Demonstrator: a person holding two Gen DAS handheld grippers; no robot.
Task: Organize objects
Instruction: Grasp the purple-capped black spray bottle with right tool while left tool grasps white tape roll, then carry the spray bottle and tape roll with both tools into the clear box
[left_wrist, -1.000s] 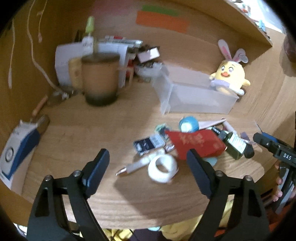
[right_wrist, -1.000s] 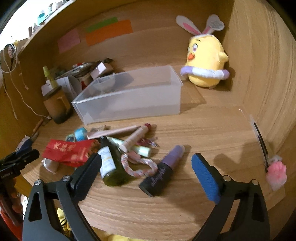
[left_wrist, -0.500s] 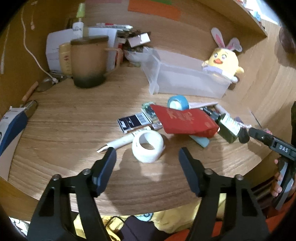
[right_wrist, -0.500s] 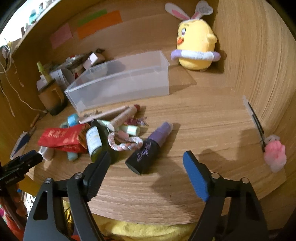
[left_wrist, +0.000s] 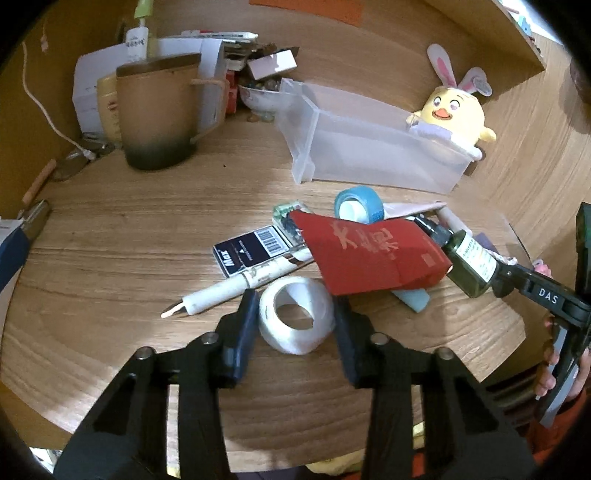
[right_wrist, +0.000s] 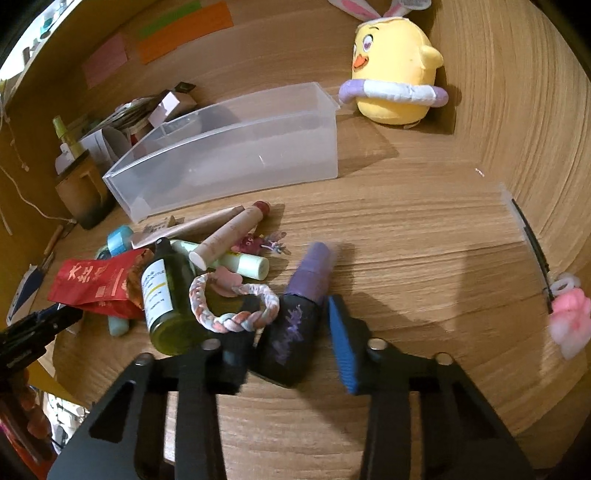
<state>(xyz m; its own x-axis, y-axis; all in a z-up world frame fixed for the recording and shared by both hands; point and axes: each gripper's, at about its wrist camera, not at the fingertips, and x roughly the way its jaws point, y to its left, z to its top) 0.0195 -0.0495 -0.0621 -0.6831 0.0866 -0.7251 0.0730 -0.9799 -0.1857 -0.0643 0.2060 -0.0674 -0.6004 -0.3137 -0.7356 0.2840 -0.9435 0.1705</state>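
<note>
The left gripper (left_wrist: 293, 325) is closing, with the white tape roll (left_wrist: 295, 319) standing between its fingers; both pads sit at the roll's sides, but whether they press on it yet cannot be told. Just ahead of the fingertips, a red packet (left_wrist: 369, 254) overlies a white pen (left_wrist: 229, 290) and a dark Max box (left_wrist: 251, 251), hiding parts of each. A blue tape roll (left_wrist: 358, 203) is half covered beyond the packet. A light blue item (left_wrist: 412, 297) shows only its end under the packet.

The right gripper (right_wrist: 290, 332) is also closing around the purple-capped dark bottle (right_wrist: 295, 317). The blue pad stands just beside the bottle's right side; the left finger is blurred and partly behind a braided ring (right_wrist: 236, 306), so contact cannot be confirmed. To the left of the fingers lies a green glass bottle (right_wrist: 166, 295), its label unreadable. The clear bin (right_wrist: 229, 162) stands well ahead of both grippers, with a yellow plush chick (right_wrist: 395, 77) behind it, ears cut off at the frame edge. A pink charm (right_wrist: 569, 321) far right of the fingers is blurred.
</note>
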